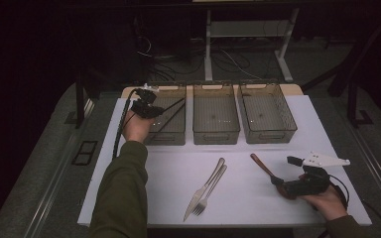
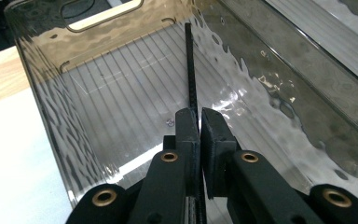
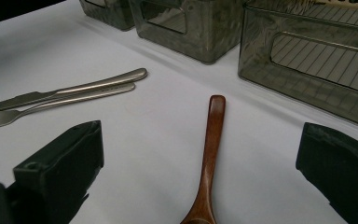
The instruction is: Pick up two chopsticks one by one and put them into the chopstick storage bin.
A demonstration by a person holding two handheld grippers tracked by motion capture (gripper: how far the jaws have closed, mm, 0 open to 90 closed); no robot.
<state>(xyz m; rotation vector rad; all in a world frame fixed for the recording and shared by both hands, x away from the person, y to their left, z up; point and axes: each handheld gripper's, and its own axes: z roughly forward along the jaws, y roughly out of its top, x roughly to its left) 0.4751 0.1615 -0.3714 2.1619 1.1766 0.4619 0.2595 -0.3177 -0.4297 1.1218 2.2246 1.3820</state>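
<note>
My left gripper (image 1: 151, 110) hovers over the left smoky plastic bin (image 1: 166, 137), shut on a thin black rod (image 2: 189, 65) that looks like a chopstick. In the left gripper view the rod runs forward from the closed gripper (image 2: 199, 116) over the ribbed bin floor (image 2: 121, 88). A second thin dark rod (image 1: 171, 118) seems to lie slanted inside that bin. Near the table's right front, my right gripper (image 1: 284, 186) is open. A brown wooden spoon (image 3: 213, 140) lies on the table between its jaws, handle pointing away toward the bins.
Two more smoky bins, the middle bin (image 1: 216, 135) and the right bin (image 1: 270, 135), stand in a row at the back of the white table. A metal knife (image 1: 204, 188) and fork (image 1: 212, 191) lie side by side at the front centre.
</note>
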